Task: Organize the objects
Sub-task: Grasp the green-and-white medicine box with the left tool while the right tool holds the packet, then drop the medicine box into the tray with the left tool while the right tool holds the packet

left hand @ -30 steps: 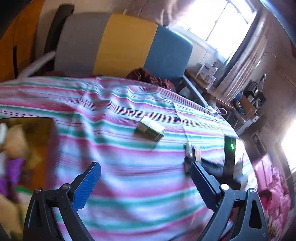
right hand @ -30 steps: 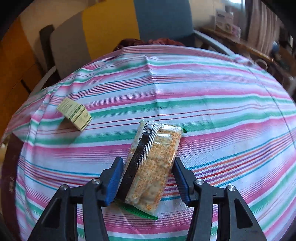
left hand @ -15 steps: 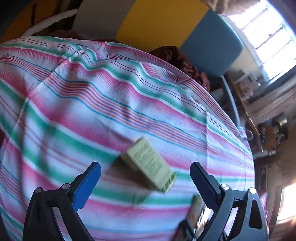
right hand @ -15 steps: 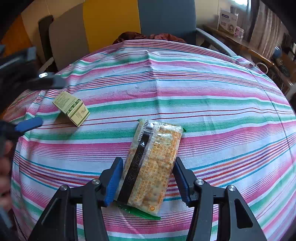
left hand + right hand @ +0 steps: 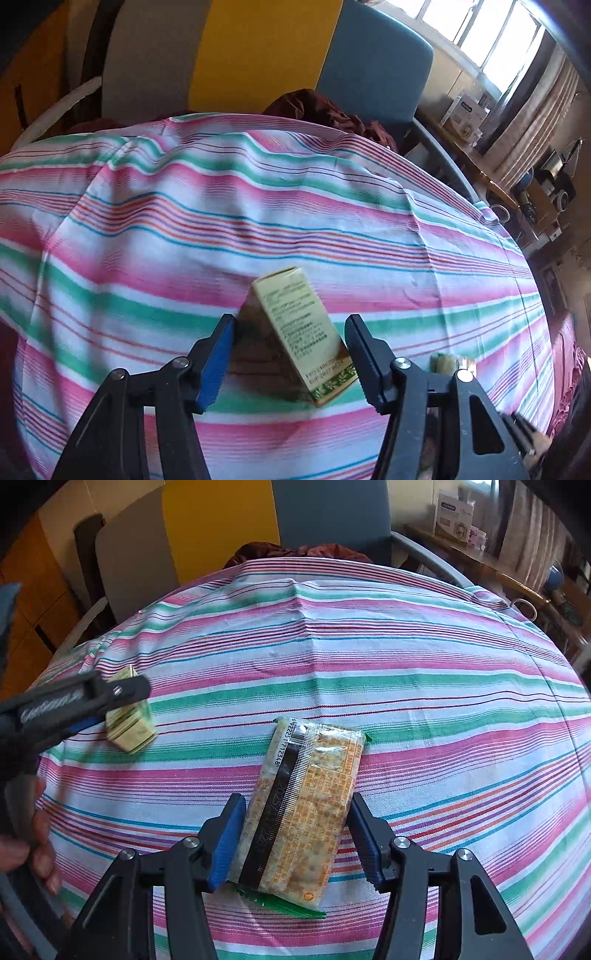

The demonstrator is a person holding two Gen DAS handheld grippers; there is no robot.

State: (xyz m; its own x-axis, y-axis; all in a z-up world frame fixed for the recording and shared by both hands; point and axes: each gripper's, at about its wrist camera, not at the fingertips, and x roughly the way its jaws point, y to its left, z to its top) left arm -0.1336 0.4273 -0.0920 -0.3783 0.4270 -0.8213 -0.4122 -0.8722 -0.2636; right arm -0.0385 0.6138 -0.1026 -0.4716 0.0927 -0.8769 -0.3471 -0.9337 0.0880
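A small yellow-green box (image 5: 295,321) lies slanted on the striped tablecloth (image 5: 184,221). My left gripper (image 5: 290,354) is closing around it, and both pads touch its sides. The right wrist view shows this same box (image 5: 131,731) at the left, under the left gripper's fingers (image 5: 122,692). A cracker packet (image 5: 306,794) in clear wrap with a black strip rests on the cloth. My right gripper (image 5: 295,834) is shut on the packet's near half, its pads against both long edges. One end of the packet (image 5: 447,363) peeks in at the lower right of the left wrist view.
The tablecloth (image 5: 406,664) drops off at every edge. A grey, yellow and blue chair back (image 5: 258,48) stands behind the table with dark red cloth (image 5: 325,110) on the seat. A cluttered side table (image 5: 454,520) is at the back right. A person's hand (image 5: 37,849) holds the left gripper.
My left gripper came down over the small box and its jaws narrowed from wide open until they met the box. The right gripper stayed on the cracker packet.
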